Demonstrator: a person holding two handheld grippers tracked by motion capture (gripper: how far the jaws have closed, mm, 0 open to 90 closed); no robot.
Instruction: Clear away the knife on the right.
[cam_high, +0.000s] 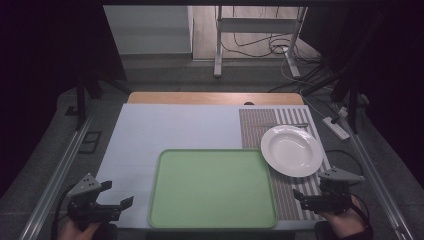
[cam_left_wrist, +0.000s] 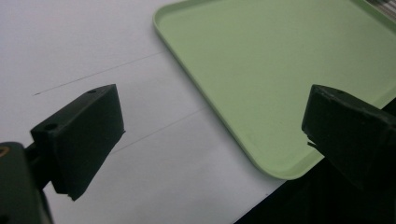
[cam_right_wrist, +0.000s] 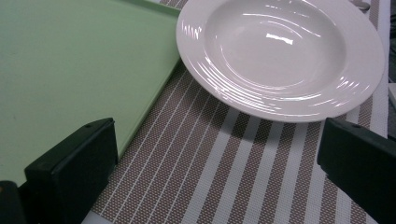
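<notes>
Resting on the striped brown-and-white placemat (cam_high: 290, 195) at the right of the worktop (cam_high: 170, 135), the white plate (cam_high: 291, 150) lies empty just ahead of the right tongs (cam_right_wrist: 217, 172), its rim slightly overlapping the edge of the bare green tray (cam_high: 212, 187) beside it. Both the right tongs and the left tongs (cam_left_wrist: 212, 140) are spread wide with nothing between them, the left ones hovering over the pale sheet at the tray's near left corner. Beyond the worktop's wooden far edge lie a grey floor, a metal stand (cam_high: 257, 25) and loose cables (cam_high: 260, 47).
</notes>
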